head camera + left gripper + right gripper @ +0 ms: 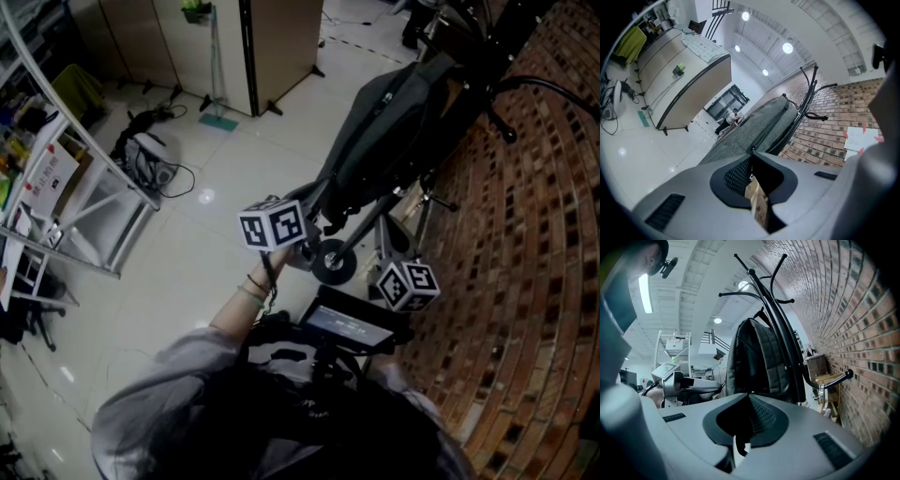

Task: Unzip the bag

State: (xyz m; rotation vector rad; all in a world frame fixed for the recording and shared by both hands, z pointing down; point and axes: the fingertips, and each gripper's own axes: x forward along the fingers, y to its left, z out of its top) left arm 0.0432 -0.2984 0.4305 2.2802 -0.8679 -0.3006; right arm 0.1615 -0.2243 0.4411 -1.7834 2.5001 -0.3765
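My left fingers [693, 197] pinch zip tab [752, 150] on grey bag [750, 126], frame middle. My right fingers [806, 441] pressed together, facing bag.

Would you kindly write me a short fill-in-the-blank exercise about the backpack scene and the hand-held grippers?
1. The dark backpack hangs on a black ___.
2. The wall beside it is made of ___.
3. The left hand-held gripper has its jaws ___.
Missing words: coat rack; brick; shut.
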